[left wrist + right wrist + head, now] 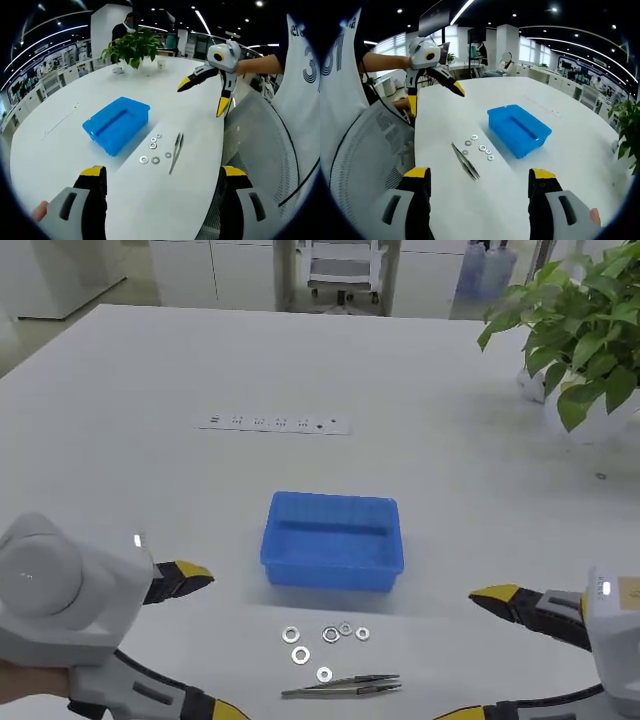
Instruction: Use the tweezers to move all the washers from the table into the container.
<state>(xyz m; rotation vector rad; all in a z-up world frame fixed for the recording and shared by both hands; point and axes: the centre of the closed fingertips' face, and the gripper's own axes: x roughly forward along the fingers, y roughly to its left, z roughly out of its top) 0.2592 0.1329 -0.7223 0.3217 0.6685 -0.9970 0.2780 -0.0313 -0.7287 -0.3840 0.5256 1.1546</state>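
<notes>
White desk [150,370] is carrying the washers [330,635] and tweezers [345,685], lying untouched between the gaping left gripper [162,172] and the equally gaping right gripper [480,173]. Just beyond them, the blue container [330,575] is sitting empty, so nothing is moved yet.

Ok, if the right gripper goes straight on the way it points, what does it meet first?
Likely the table around the washers, just short of the container, though depth is unclear.

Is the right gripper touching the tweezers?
Apart. In the right gripper view, bare table shows between the tweezers and each open jaw of the right gripper.
</notes>
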